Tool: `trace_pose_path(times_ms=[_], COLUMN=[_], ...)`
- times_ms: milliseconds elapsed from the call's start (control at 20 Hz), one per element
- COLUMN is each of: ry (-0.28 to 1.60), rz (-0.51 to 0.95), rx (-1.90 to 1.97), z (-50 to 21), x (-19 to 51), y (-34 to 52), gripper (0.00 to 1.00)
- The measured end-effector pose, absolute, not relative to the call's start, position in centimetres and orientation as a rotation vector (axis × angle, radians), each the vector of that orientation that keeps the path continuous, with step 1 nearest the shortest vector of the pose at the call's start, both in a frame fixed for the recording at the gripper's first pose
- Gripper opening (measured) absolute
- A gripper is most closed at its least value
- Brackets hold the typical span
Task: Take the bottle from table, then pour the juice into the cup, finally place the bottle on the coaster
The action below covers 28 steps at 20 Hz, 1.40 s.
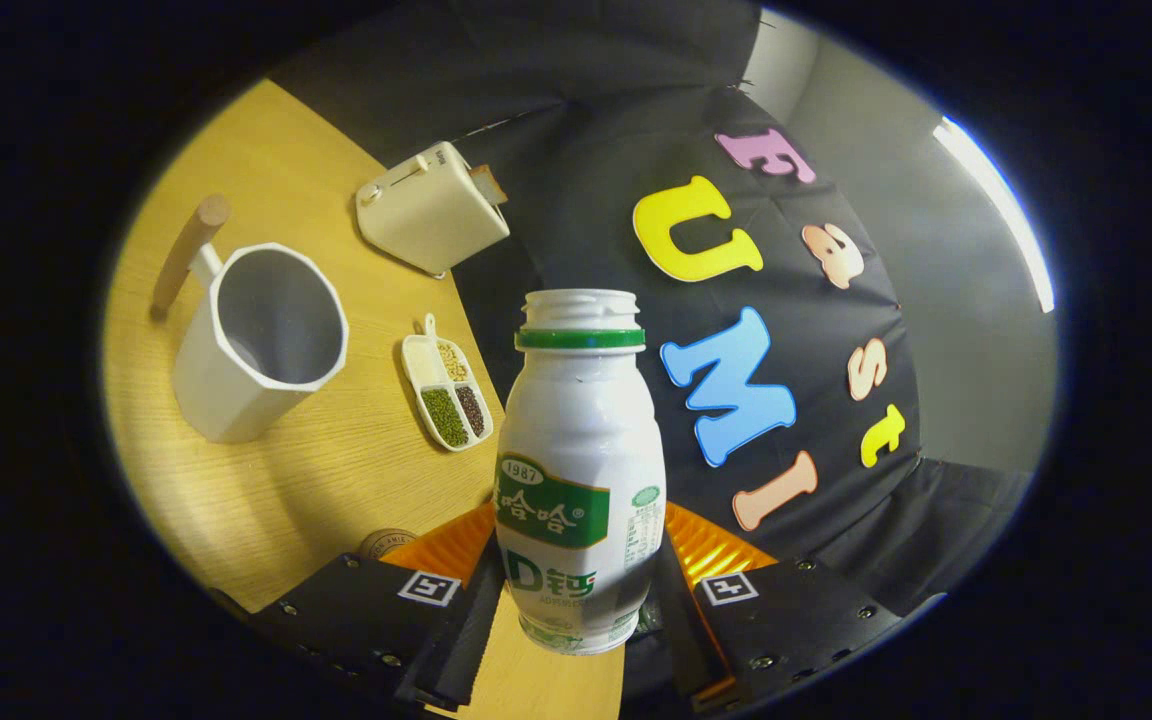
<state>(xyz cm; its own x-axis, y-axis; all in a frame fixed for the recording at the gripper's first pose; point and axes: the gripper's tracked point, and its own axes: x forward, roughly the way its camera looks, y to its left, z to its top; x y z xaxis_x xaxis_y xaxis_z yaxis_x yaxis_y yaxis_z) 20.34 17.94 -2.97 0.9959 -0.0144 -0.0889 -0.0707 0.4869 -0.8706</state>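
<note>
Two fingers of the claw (578, 585) press on the lower body of a white plastic bottle (579, 470) from either side, so the claw is clamped around it. The bottle sits between the fingers with its long axis running straight away from the camera along them, base nearest the camera and open, uncapped mouth pointing away toward the dark cloth wall. A green ring circles its neck and a green label wraps its middle. The whole scene appears tilted, with the wooden bench (316, 480) slanting off to the left of the bottle. On the bench, left of the bottle and well apart from it, stands a white faceted cup (256, 345) with a wooden handle, its wide mouth showing a pale interior. Between cup and bottle lies a small white divided dish (444, 396) holding green, dark and pale grains. Farther along the bench rests a cream toaster (432, 208) with a slice of bread in it.
</note>
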Motion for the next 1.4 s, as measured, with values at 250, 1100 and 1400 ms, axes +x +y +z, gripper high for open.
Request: trace_pose_path(times_ms=[250,1100,1400], ry=[0.125,0.21,0.184], rz=[0.053,0.248,0.221], rx=[-0.822,0.077,0.014], z=[-3.4,-3.9,-2.7], x=[20.3,19.9,20.1], y=[16.5,15.8,14.9], gripper=[0.73,0.72,0.72])
